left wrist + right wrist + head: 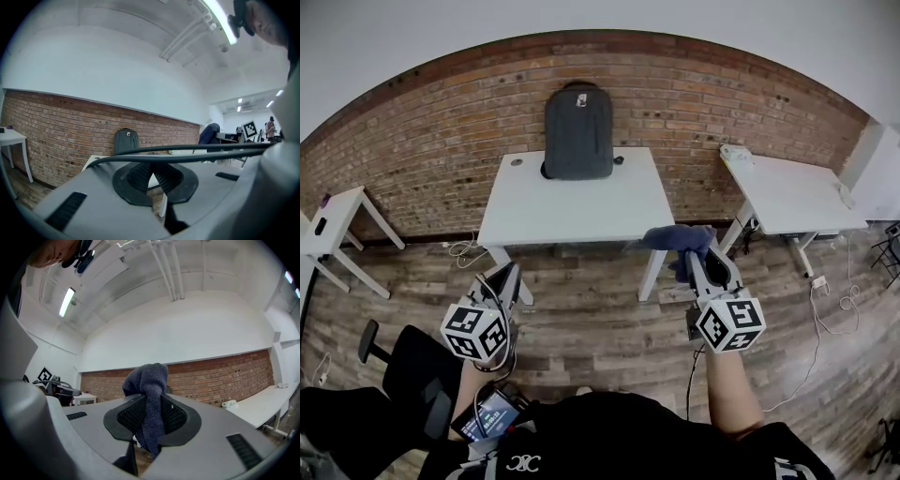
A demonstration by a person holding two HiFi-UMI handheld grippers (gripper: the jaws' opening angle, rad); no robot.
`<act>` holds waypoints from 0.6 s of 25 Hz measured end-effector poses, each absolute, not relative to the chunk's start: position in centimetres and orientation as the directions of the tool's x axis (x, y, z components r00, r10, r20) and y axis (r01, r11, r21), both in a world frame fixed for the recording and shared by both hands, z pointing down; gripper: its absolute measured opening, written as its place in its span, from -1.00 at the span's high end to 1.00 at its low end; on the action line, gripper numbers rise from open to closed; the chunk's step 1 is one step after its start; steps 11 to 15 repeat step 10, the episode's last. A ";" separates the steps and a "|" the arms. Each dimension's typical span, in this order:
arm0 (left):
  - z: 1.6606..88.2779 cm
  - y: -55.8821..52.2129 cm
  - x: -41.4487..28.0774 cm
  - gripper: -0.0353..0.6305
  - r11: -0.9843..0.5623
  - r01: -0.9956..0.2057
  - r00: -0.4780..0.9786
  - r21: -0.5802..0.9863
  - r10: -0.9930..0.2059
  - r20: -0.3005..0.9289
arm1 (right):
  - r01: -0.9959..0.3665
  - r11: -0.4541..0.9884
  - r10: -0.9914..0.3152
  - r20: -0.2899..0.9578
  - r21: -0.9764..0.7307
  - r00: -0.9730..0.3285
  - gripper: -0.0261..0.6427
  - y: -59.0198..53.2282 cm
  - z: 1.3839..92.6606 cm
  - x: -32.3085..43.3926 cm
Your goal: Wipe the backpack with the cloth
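— At the far edge of the white counter (581, 211) the grey backpack (578, 131) stands upright, its back against the brick wall (422, 141); is either gripper near it?

— No; both are held well short of the counter, over the wooden floor (581, 319); the left gripper (149, 172) is at the left and the right gripper (151, 404) at the right; their marker cubes (729, 323) sit at the ends nearest the person.

— What do the right jaws hold?

— A dark blue cloth (150, 380); the jaws are closed on its middle; a bunched part rises above them and a tail hangs below; seen from the head camera, the cloth drapes over the gripper's tip.

— And the left jaws?

— Drawn together; the ribbed pads (138, 176) meet at their tips with nothing between them; a black cable (187, 152) crosses just in front of that camera; beyond it the backpack shows small against the bricks.

— What else stands around?

— Two more white tables flank the counter; the left table (328, 220) is well apart from it; the right table (792, 192) carries a small pale bundle (736, 153) at its far corner, too small to tell what it is; a black chair (403, 366) stands on the floor at the person's left side.
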State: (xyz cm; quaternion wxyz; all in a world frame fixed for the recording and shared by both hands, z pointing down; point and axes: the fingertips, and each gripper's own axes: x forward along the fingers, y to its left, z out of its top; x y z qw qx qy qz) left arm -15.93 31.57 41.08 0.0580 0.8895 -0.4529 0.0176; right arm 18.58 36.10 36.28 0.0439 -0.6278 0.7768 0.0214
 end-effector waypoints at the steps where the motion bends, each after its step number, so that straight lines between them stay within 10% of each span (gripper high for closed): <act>1: 41.0 31.5 -15.7 0.91 -0.584 -0.807 0.590 0.087 -0.803 0.083 | -0.978 0.209 -0.974 -0.095 -0.024 -0.206 0.67 36.1 36.4 18.7; 15: 41.9 31.0 -16.1 0.91 -0.565 -0.818 0.573 0.104 -0.815 0.083 | -0.972 0.233 -0.968 -0.095 -0.017 -0.231 0.67 34.6 37.4 17.9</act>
